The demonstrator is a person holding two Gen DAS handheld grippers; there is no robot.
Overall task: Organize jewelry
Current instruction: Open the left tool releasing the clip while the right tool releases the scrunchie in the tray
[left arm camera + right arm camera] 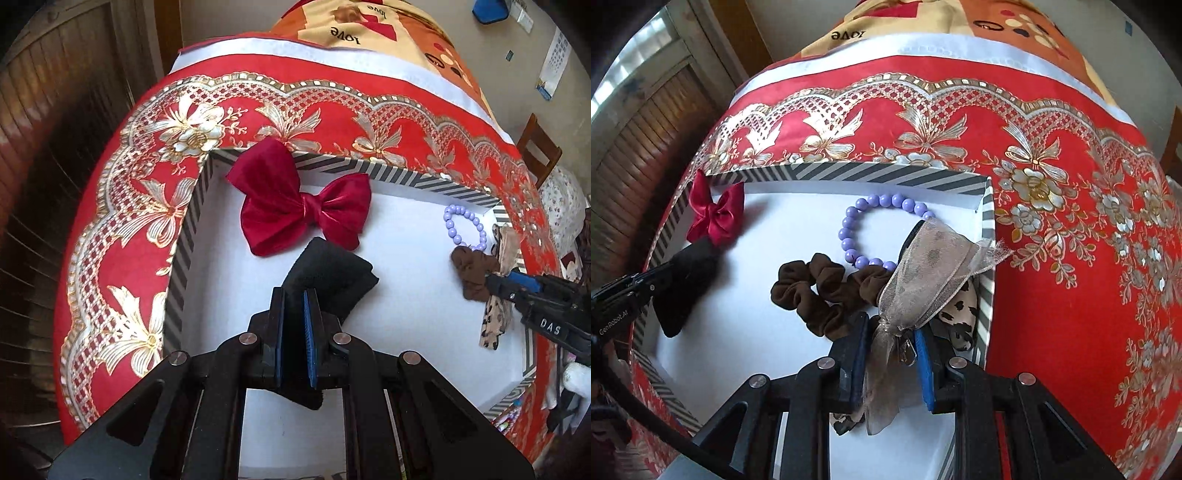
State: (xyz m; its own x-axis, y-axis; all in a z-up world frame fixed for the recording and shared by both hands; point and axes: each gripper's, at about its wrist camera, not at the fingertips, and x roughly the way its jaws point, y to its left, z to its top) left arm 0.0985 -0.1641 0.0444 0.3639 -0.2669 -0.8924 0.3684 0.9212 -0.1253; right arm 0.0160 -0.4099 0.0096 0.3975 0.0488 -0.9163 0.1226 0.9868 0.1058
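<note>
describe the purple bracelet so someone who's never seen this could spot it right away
Start at the shallow white tray with the black-and-white striped rim on the red and gold floral tablecloth. Near its far right corner lies a ring of round, glossy lilac beads, the purple bead bracelet, touching the brown fabric scrunchie. It is the only hard, beaded piece; its neighbours are all cloth.

A red tablecloth (122, 206) with gold floral lace print covered the tabletop (1071, 295), a cartoon-printed cloth (369, 33) lying beyond it. Slatted wooden shutters (653, 122) stood to the left in daylight. A wooden chair (539, 147) and a wall calendar (554, 66) showed at right.
</note>
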